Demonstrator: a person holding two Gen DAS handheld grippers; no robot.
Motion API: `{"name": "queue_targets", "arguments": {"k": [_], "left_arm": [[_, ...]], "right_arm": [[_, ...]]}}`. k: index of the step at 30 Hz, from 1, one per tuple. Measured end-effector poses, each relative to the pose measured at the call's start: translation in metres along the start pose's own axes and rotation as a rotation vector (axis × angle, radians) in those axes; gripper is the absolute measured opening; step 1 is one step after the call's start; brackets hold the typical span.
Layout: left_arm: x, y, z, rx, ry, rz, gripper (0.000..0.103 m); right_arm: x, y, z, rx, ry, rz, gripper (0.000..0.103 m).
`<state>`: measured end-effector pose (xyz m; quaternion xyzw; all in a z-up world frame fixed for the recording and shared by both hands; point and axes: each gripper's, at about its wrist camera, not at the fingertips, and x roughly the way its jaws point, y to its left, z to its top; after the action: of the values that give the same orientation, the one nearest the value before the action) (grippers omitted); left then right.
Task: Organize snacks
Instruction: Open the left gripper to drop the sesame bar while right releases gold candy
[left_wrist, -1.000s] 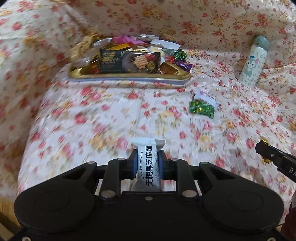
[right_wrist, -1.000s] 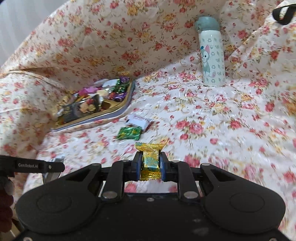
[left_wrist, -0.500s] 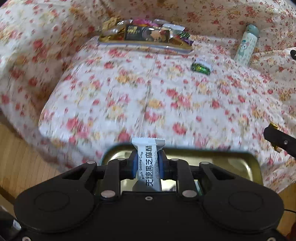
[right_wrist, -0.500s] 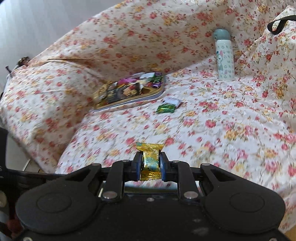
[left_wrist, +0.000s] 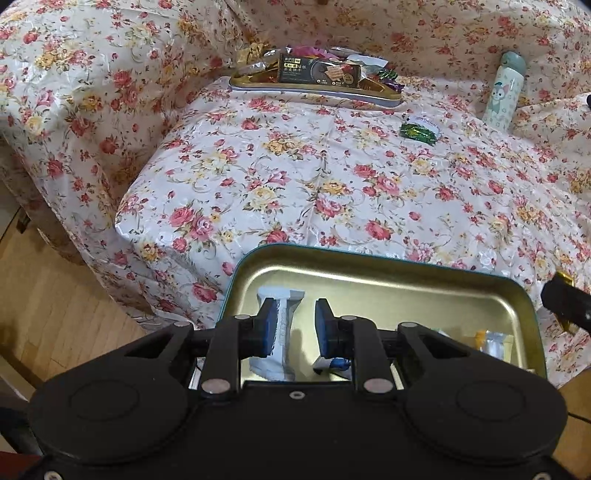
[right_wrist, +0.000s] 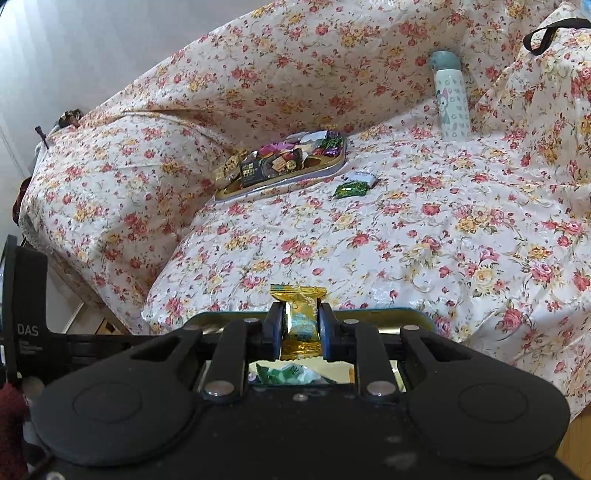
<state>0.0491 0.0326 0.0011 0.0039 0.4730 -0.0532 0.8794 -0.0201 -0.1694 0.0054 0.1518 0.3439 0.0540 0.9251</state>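
Dropping snacks into gold tin (left_wrist: 373, 264), one per hand. Left tongs (left_wrist: 297, 325) standing wide and pointing steeply down over tin; white sesame packet (left_wrist: 280, 332) leaning loose against 9 o'clock pad, not pinched, lower end in tin. Right tongs (right_wrist: 301, 328) clamping gold-wrapped candy (right_wrist: 299, 314) and hovering at tin's edge, tilting less steeply. Next move, likely: right tongs reaching over tin, then opening. Green packet (left_wrist: 417, 131) lying on sofa cover at 1 o'clock, probably waiting for pickup.

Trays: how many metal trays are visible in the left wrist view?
2. The far tray, piled with snacks, lies at the back of the floral cover. The near tray, gold inside with a teal rim, is at the cover's front edge, partly hidden by the gripper.
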Motion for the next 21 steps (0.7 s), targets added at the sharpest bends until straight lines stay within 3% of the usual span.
{"name": "queue_targets", "arguments": {"k": [7,9,15,21], "left_arm": [[-0.002,-0.006,-0.019,0.011,-0.002,0.037,0.039],[-0.004,-0.008,-0.024,0.010,-0.010,0.052,0.047],[-0.008,-0.016,-0.039,0.021,-0.031,0.092,0.048],[-0.005,-0.024,-0.047,0.048,-0.007,0.080,0.049]], "right_arm": [[0.011,0.000,-0.005,-0.011,0.029,-0.061,0.022],[0.012,0.002,-0.008,-0.019,0.035,-0.076,0.022],[0.014,0.004,-0.016,-0.022,0.032,-0.119,0.022],[0.019,0.005,-0.021,-0.013,0.051,-0.133,0.022]]}}
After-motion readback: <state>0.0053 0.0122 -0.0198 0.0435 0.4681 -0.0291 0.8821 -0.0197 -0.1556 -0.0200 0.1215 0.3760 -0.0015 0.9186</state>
